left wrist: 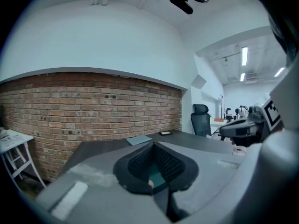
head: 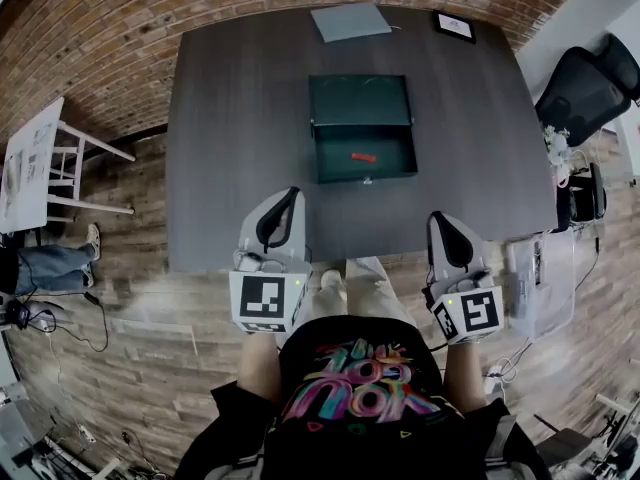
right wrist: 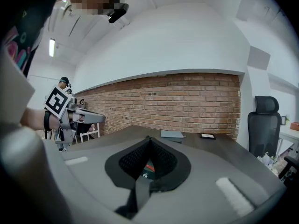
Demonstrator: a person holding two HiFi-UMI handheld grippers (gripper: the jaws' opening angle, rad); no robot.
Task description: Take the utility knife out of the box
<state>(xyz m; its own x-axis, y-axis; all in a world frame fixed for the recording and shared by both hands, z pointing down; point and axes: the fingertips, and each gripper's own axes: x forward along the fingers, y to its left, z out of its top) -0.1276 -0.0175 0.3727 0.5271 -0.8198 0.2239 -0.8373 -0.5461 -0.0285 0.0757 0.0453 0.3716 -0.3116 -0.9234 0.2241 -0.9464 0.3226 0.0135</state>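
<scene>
Utility knife (head: 363,157) inside open box (head: 338,160); left claw (head: 290,194) and right claw (head: 441,220) pressed together, empty.
Likely light, stiff: pinch mid-handle.

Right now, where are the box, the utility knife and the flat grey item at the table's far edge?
box (head: 395,153), head view, bare floor of its lower half.
utility knife (head: 363,157), head view, middle of its red body.
flat grey item (head: 350,21), head view, its centre.

No wording is legible: the colourful lettering on the person's black shirt (head: 350,393) and the framed card (head: 454,26) at the table (head: 240,128)'s far right corner cannot be read.
</scene>
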